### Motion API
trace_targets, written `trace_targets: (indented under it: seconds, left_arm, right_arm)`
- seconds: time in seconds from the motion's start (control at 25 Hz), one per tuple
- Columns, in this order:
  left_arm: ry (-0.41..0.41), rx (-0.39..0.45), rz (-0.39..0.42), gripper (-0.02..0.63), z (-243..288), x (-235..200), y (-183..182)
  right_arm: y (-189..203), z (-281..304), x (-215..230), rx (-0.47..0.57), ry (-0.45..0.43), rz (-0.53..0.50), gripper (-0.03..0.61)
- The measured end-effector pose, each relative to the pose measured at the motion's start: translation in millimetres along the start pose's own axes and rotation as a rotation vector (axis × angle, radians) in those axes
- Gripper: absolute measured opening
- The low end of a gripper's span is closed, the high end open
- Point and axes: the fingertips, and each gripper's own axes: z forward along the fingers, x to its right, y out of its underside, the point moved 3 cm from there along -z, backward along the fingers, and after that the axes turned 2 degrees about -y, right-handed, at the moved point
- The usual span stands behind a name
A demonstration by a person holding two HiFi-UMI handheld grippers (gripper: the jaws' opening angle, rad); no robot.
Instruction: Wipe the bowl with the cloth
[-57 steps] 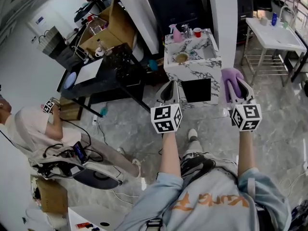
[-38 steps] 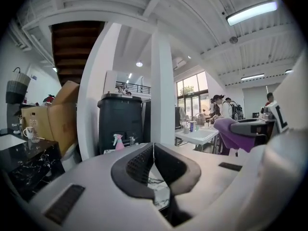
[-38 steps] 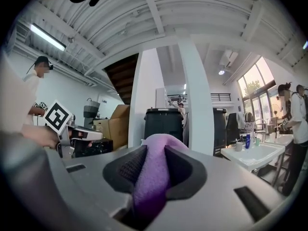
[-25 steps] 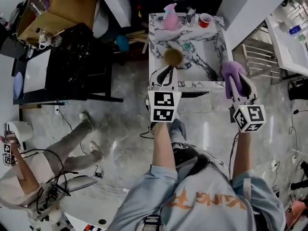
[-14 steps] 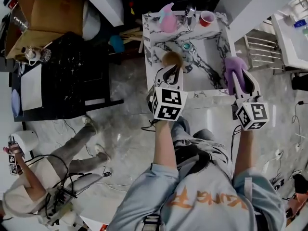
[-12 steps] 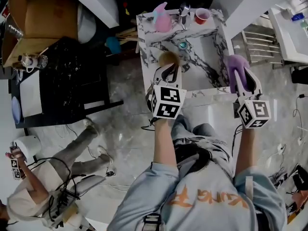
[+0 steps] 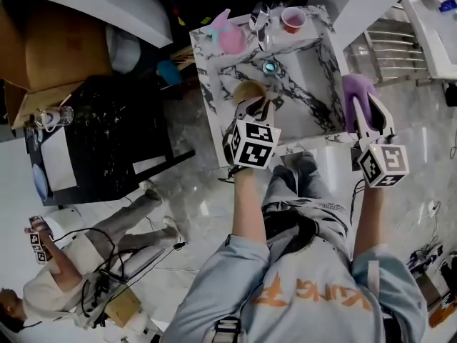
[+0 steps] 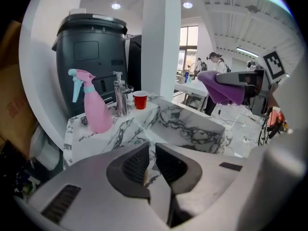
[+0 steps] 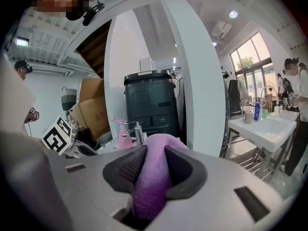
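A brown bowl (image 7: 246, 90) is at the near left of the marble sink (image 7: 214, 84). My left gripper (image 7: 258, 106) is shut on its near rim. In the left gripper view only a thin tan sliver of the bowl (image 8: 146, 176) shows between the nearly closed jaws of that gripper (image 8: 151, 153). A purple cloth (image 7: 355, 91) is pinched in my right gripper (image 7: 363, 106), which hangs at the sink's right edge, apart from the bowl. In the right gripper view the cloth (image 9: 154, 177) fills the gap between the jaws. The cloth (image 8: 221, 88) also shows at the right of the left gripper view.
At the back of the sink stand a pink spray bottle (image 7: 230, 38), a chrome faucet (image 7: 260, 20) and a red cup (image 7: 291, 18). The drain (image 7: 269, 67) lies in the basin. A black table (image 7: 107, 141) stands to the left, and a person sits at lower left (image 7: 50, 284).
The person has walked up to the sink. My left gripper reached the bowl and now holds its rim. The right gripper kept the cloth and moved up to the sink's right edge.
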Motion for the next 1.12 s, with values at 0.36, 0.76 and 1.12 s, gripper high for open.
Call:
trace_targets:
  seconds: [0.36, 0.76, 1.12]
  left_arm:
    - [0.037, -0.189, 0.034, 0.026, 52.4, -16.2, 35.8]
    - [0.104, -0.367, 0.023, 0.121, 109.2, -14.1, 67.6]
    - [0.071, -0.482, -0.022, 0.107, 139.5, -14.6, 95.8]
  right_arm:
    - [19.3, 6.0, 11.6, -0.054, 0.036, 0.028, 0.126]
    - [33.2, 7.0, 17.9, -0.079, 0.054, 0.047, 0.125]
    - [40.6, 3.2, 22.2, -0.103, 0.059, 0.046, 0.126]
